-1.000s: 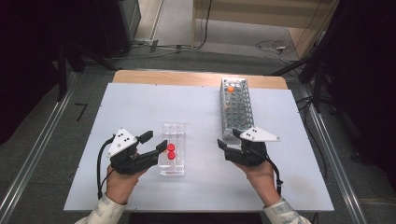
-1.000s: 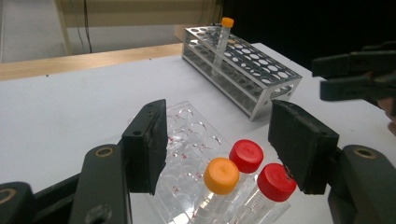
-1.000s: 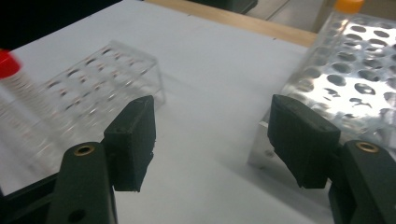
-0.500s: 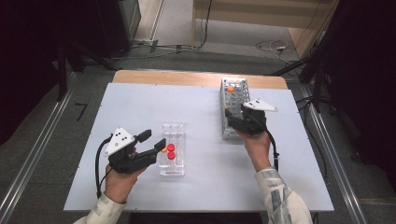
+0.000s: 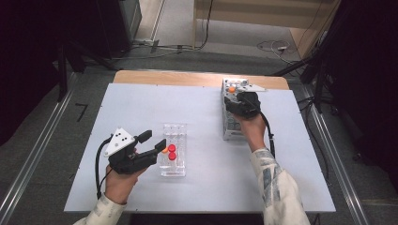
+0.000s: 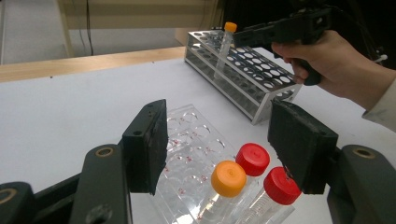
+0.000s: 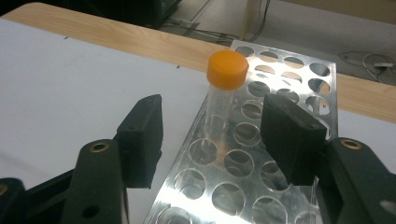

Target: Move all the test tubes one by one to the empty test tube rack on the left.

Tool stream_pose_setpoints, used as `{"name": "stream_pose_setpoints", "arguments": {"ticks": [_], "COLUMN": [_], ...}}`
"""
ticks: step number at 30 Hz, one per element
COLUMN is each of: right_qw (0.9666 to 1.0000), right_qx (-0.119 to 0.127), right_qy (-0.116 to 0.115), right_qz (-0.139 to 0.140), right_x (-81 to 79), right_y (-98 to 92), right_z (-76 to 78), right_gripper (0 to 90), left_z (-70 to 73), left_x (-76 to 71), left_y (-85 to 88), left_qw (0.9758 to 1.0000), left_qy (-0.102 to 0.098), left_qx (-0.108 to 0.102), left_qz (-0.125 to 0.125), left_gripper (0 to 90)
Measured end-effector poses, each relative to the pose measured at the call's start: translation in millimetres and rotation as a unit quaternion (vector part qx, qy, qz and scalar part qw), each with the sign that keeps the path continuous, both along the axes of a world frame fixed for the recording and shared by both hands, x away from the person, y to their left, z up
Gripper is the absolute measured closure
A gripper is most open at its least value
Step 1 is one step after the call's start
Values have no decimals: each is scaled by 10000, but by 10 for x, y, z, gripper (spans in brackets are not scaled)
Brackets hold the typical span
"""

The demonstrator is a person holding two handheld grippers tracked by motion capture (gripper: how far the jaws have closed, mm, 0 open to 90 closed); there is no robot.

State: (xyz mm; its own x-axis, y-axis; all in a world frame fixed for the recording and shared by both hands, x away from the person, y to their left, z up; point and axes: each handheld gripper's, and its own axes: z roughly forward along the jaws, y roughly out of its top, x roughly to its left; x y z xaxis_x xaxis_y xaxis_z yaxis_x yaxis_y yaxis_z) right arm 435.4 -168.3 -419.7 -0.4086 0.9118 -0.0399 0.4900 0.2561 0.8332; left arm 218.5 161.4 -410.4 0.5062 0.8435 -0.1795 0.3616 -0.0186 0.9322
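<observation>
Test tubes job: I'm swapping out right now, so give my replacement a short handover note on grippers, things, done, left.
Left gripper: open, beside the clear rack, holding nothing.
Right gripper: open, jaws have just been closing, either side of the orange-capped tube but not touching.
That tube stands in the metal rack.
Clear rack holds two red-capped tubes and one orange-capped one.
Left, probably: grip the tube, carry it to the clear rack.
</observation>
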Motion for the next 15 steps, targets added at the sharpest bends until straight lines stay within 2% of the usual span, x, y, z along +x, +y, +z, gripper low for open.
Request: {"name": "stream_pose_setpoints", "arguments": {"ticks": [3,9,12,15], "right_qw": [9998,9993,9991,9984], "right_qx": [-15,-70,-118,-175], "right_qy": [180,337,369,521], "right_qz": [-72,-171,-163,-153], "right_x": [117,238,274,309], "right_y": [19,45,76,107], "right_z": [-36,-69,-75,-88], "right_gripper": [340,327,356,410], "left_z": [-6,-12,-12,-8], "left_x": [1,1,1,-2], "left_y": [4,11,10,6], "left_qw": [10000,10000,10000,10000], "left_qy": [10,13,9,-1], "left_qx": [15,-3,5,8], "left_qz": [-6,-4,-18,-27], "left_gripper": [385,385,385,385]}}
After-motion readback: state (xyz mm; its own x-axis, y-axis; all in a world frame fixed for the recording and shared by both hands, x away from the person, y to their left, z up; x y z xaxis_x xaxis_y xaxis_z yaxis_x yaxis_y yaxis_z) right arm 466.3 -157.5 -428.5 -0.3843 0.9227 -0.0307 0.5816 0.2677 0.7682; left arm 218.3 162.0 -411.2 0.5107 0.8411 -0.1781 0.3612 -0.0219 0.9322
